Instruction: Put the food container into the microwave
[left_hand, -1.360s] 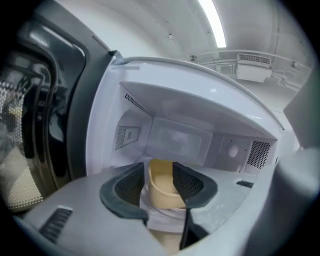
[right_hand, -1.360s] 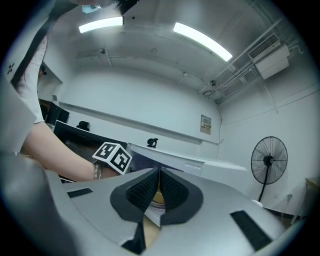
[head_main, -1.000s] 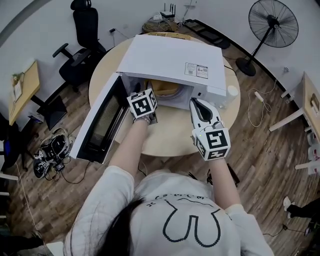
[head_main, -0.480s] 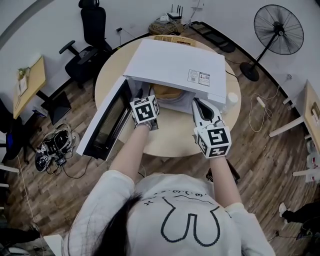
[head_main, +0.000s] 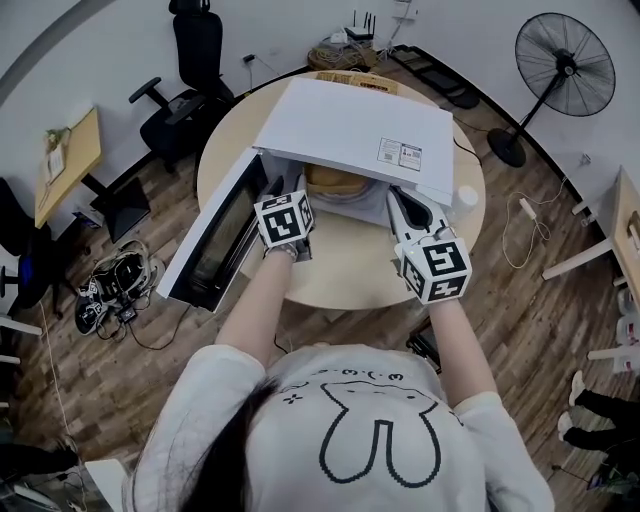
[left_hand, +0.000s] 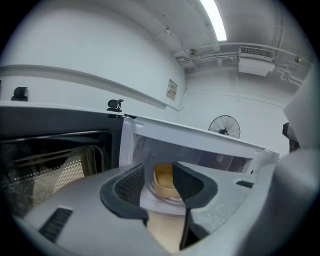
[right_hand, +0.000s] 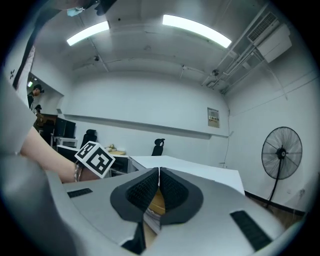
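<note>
White tee, black outline print; grey left gripper and right gripper, black ribbed jaws.

The microwave is finished in white, and its door is dark-paned with a perforated mesh pattern (clearest in the left gripper view). The food container is coloured pale yellow. The table is surfaced in light beige wood. The left gripper and right gripper are moulded in grey, with black textured pads. Each cube is patterned in black-and-white squares. The floor is laid in brown planks.
</note>
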